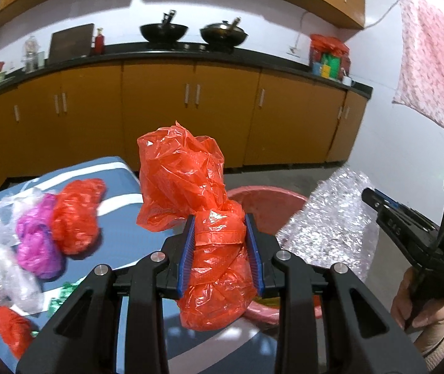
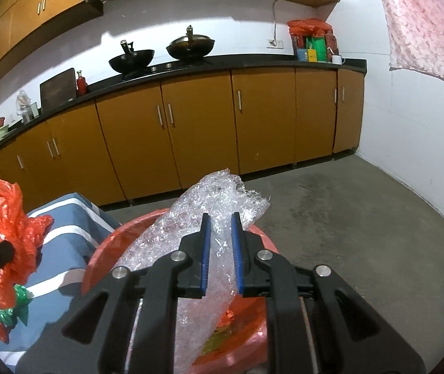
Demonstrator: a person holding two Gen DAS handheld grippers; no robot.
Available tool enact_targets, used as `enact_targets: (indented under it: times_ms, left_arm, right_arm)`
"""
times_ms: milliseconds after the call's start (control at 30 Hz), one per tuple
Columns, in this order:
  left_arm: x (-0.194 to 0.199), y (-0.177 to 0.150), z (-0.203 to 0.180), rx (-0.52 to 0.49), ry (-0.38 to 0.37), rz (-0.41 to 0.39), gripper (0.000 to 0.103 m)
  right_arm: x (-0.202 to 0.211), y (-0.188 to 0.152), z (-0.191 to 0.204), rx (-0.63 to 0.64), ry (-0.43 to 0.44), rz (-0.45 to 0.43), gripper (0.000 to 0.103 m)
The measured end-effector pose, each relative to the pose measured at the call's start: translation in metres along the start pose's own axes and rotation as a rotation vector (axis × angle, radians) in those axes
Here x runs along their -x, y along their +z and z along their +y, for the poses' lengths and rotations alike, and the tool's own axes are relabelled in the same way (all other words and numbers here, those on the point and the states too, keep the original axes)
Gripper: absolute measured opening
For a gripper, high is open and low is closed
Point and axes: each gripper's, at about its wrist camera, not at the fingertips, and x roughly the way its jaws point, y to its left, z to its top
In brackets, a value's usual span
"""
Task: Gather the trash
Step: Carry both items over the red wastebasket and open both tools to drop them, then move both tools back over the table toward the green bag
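Left jaws: the left gripper (image 1: 220, 249) pinches an orange plastic bag (image 1: 191, 193); both blue pads press into its crumpled waist, with the bag bulging above and hanging below them.
Right jaws: the right gripper (image 2: 221, 249) is pressed together on a sheet of clear bubble wrap (image 2: 191, 227); the sheet runs between the blue pads, rising past the tips and trailing down under them.
Just beyond left jaws: the pink basin (image 1: 271, 205) sits behind and below the held bag, its rim showing on the right of the pads.
Just beyond right jaws: the same basin's rim (image 2: 103, 249) curves under the bubble wrap, with scraps of orange and green lying inside, low down.
Left of left jaws: a blue striped cloth (image 1: 113, 199) carries a second orange bag (image 1: 75, 218), a magenta bag (image 1: 36, 243) touching it, clear plastic (image 1: 7, 277) and green foil (image 1: 58, 299).
Right of left jaws: the other gripper with its bubble wrap, a hand (image 1: 421, 308) on its grip.
Far ahead of both jaws: orange cabinets (image 2: 197, 127) under a dark counter with two woks (image 2: 191, 46).
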Motion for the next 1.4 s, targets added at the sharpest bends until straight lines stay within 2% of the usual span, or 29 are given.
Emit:
enact_targets:
  times_ms: [333,567,733,867,967,1167,1400]
  left_arm:
    - [-0.032,0.001,-0.028,-0.041,-0.068,0.036,0.031]
    - [-0.052,0.000,-0.040,-0.061,-0.089,0.071,0.032]
    - [-0.062,-0.003,-0.043,-0.053,-0.099,0.100,0.034]
    - [-0.064,-0.004,-0.043,-0.054,-0.108,0.115,0.044]
    - [-0.065,-0.005,-0.043,-0.054,-0.102,0.119,0.051]
    - [-0.051,-0.003,-0.027,-0.015,-0.062,0.100,0.051]
    - [-0.001,-0.007,0.009,0.048,0.040,0.016,0.054]
  right_arm:
    - [-0.017,0.003,-0.008,-0.005,-0.010,0.004,0.014]
    - [-0.026,0.001,-0.011,-0.009,0.001,0.015,0.015]
    - [-0.030,0.001,-0.014,-0.014,0.032,0.021,0.019]
    - [-0.029,0.001,-0.021,-0.028,0.044,0.021,0.033]
    - [-0.028,0.000,-0.024,-0.038,0.046,0.024,0.034]
    - [-0.016,0.000,-0.028,-0.035,0.038,0.012,0.039]
    - [0.003,0.003,-0.020,-0.021,0.076,0.002,0.043]
